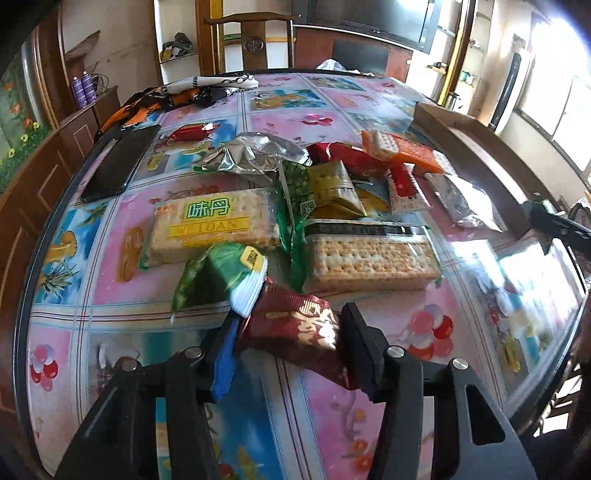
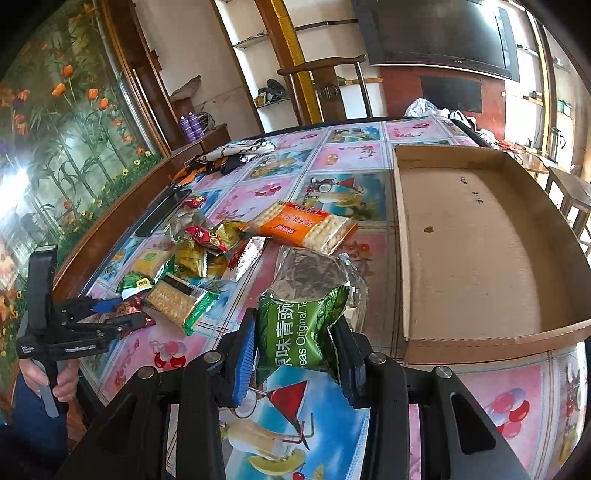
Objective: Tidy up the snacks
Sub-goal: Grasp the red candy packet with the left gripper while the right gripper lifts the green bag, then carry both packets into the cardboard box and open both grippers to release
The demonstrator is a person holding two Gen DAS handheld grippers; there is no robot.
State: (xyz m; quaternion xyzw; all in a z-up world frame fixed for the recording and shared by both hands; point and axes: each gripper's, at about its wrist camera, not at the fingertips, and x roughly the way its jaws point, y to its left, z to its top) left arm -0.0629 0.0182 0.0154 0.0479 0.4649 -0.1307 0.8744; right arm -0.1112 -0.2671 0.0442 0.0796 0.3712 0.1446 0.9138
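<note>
Right wrist: green pea packet [image 2: 295, 332], crinkled, silver foil top.

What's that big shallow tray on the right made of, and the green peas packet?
The tray looks like plain brown cardboard: matte, with creased folded walls. The green peas packet seems glossy printed plastic film with a silvery foil-like lining, showing where it crinkles at the top.

Beyond the far edge of the round table [image 2: 369, 162], with its glossy pink-and-blue picture cloth, a dark wooden chair [image 2: 325, 88] stands facing this way. Behind it, pale wall shelves [image 2: 255, 40] hold odds and ends, and a large dark television [image 2: 439, 33] hangs up to the right. A tulip mural [image 2: 62, 122] fills the left wall. Bright daylight pours through windows [image 1: 569, 110] off to the right.
</note>
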